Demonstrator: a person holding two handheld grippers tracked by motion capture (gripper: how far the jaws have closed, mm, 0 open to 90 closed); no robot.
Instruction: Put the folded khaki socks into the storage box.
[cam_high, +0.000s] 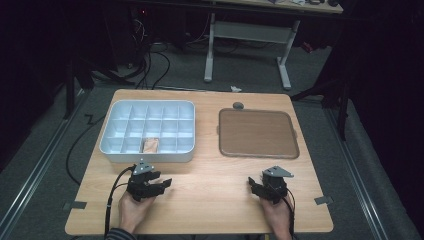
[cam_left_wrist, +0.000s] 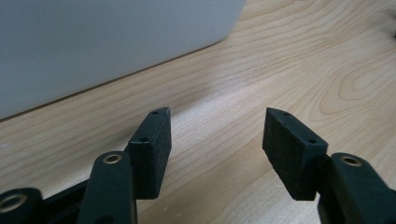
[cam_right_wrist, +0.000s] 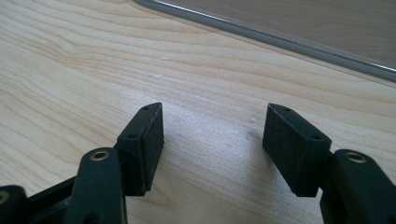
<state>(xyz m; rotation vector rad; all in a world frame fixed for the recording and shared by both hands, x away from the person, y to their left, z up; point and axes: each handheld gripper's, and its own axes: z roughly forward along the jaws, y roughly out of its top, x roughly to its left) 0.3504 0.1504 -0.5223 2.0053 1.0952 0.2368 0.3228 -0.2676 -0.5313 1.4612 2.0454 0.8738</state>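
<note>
My left gripper rests low over the wooden table near its front left, just in front of the white compartment box. In the left gripper view its jaws stand wide apart with only bare wood between them, and the box's white wall rises close ahead. My right gripper sits at the front right, open, with nothing between its pads. The brown tray's grey rim crosses the top of the right gripper view. One small tan object lies in a front compartment of the box.
The brown tray lies at the right half of the table, with a small grey knob behind it. A strip of bare wood runs between box and tray. Cables trail from both grippers toward the table's front edge. A white desk frame stands beyond the table.
</note>
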